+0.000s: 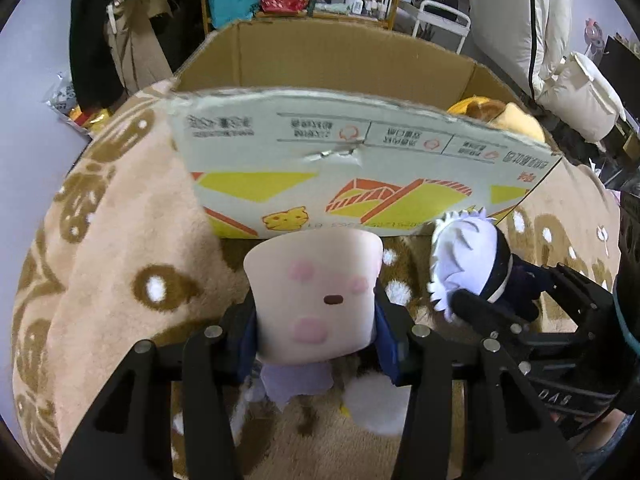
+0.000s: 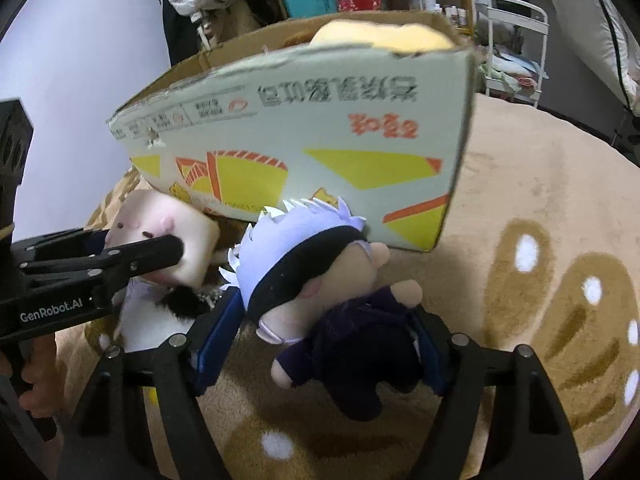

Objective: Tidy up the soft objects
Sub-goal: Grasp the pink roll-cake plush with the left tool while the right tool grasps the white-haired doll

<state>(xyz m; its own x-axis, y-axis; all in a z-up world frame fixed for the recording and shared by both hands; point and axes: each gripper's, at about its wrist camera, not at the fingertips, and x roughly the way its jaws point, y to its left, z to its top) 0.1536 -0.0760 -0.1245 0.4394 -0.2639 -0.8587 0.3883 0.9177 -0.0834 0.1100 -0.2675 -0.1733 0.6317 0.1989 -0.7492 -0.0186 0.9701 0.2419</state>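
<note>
left claw (image 1: 316, 320) – clamped on pink block plush (image 1: 316, 292) | right claw (image 2: 320, 340) – clamped on white-haired doll (image 2: 312, 276) | both before cardboard box (image 1: 360, 168)

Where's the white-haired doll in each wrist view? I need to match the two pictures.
Left wrist: white-haired doll at right of centre, beside the cube plush, held in the right claw.
Right wrist: doll at centre, between the claw's fingers.
Shared landmark: the cardboard box just behind it.

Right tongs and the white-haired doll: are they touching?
Touching. The right wrist view shows the right tongs closed on the white-haired doll, with both blue-padded fingers pressed against its dark body.
</note>
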